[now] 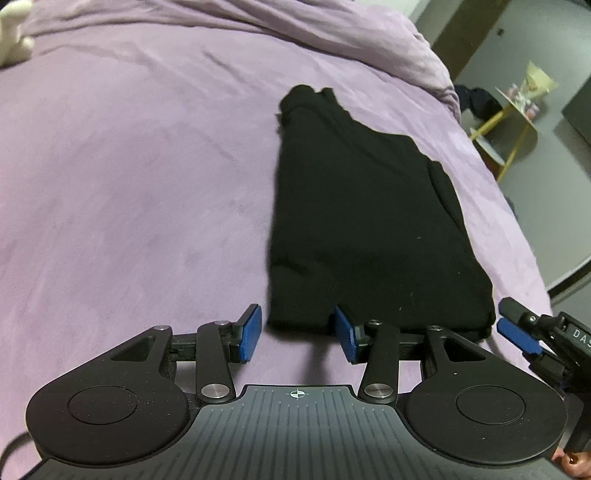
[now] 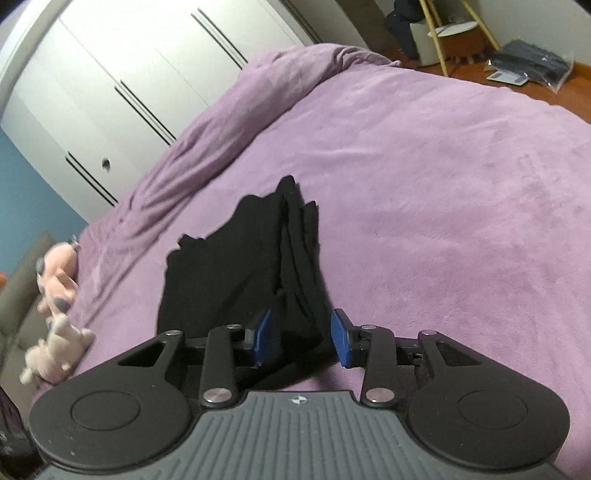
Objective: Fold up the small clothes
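Note:
A black garment (image 1: 365, 221) lies folded into a long strip on the purple bedspread (image 1: 129, 184). My left gripper (image 1: 297, 332) is open, its blue pads (image 1: 249, 332) straddling the garment's near left corner. In the right wrist view the same garment (image 2: 236, 266) shows stacked layers along its right edge. My right gripper (image 2: 301, 341) is open with the near right corner of the garment between its pads. The right gripper also shows at the right edge of the left wrist view (image 1: 524, 332), beside the garment's near right corner.
A white plush toy (image 1: 13, 33) lies at the far left of the bed, and a pink plush (image 2: 59, 317) near the bed's left side. White wardrobe doors (image 2: 110, 92) stand behind the bed. A yellow-legged side table (image 1: 513, 118) and floor clutter (image 2: 528, 66) lie beyond the bed's edge.

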`<state>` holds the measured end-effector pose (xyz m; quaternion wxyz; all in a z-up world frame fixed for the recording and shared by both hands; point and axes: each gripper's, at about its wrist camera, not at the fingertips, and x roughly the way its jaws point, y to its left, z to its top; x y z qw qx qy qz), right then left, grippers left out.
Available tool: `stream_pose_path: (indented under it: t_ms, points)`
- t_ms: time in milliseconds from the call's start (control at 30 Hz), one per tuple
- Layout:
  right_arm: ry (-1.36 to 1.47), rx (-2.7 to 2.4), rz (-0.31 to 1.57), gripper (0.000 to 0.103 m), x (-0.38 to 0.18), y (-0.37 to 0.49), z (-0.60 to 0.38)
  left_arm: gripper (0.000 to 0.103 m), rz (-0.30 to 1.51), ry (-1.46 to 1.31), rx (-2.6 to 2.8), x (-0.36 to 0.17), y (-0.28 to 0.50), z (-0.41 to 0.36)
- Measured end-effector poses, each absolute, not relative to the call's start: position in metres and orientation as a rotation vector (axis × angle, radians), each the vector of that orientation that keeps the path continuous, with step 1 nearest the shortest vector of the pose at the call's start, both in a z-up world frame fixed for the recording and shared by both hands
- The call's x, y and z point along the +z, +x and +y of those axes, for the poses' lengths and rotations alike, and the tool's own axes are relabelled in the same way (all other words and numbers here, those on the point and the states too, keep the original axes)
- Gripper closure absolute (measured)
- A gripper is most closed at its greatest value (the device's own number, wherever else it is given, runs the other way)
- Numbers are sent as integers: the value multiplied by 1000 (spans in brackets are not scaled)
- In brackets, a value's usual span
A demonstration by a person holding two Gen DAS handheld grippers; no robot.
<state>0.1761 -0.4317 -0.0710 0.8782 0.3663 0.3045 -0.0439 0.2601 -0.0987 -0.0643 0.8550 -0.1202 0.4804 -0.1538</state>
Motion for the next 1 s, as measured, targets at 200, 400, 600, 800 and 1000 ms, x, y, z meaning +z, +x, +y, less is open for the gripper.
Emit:
stream_pose_path:
  t_ms: [200,400,600,800,1000]
  points:
    - [814,-47,661,67,-83,184,-427,54,1009,-290,-302,-65,245,-86]
    - [895,-55,656,84,-92,196,-431,54,1000,-287,-306,-63,235,-83]
    - [680,-206,608,96,-57,197,-409,54,1000,-274,-302,-61,234,-87]
    - [480,-281,711,96,-70,197,-388,54,965,-245,-294,-56,239,-88]
    - [689,-206,619,76,-74,180,-438,54,957,-224,-302,-55,252,-85]
